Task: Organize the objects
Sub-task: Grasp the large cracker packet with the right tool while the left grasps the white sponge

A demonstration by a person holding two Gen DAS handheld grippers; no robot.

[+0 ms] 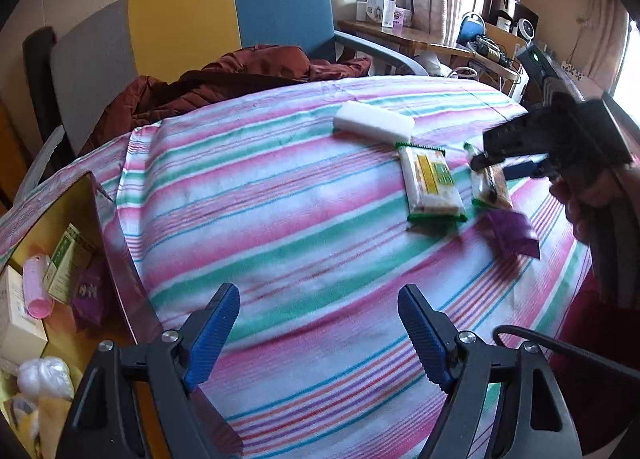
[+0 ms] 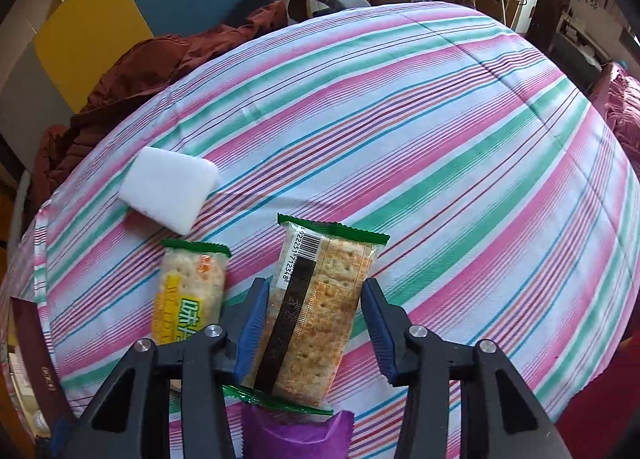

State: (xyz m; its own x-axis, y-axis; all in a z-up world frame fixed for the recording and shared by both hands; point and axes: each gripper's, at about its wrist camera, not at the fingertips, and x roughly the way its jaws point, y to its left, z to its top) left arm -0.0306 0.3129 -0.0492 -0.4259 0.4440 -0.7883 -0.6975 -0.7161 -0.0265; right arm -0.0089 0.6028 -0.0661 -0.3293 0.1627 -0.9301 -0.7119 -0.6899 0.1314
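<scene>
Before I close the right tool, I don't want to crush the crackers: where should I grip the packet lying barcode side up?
Grip the cracker packet across its narrow width at mid-length, coming from above. It lies flat, long axis running away from the right tool, whose open blue fingers already flank its long sides. Squeeze gently; avoid the crimped green ends.

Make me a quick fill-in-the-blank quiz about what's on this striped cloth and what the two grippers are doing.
1. The right gripper has its open jaws on either side of a cracker packet whose sealed ends are ____.
2. The white block lies on the ____ cloth.
3. The left gripper holds ____.
4. The snack pouch nearest the right gripper's camera is ____.

Missing words: green; striped; nothing; purple
</scene>
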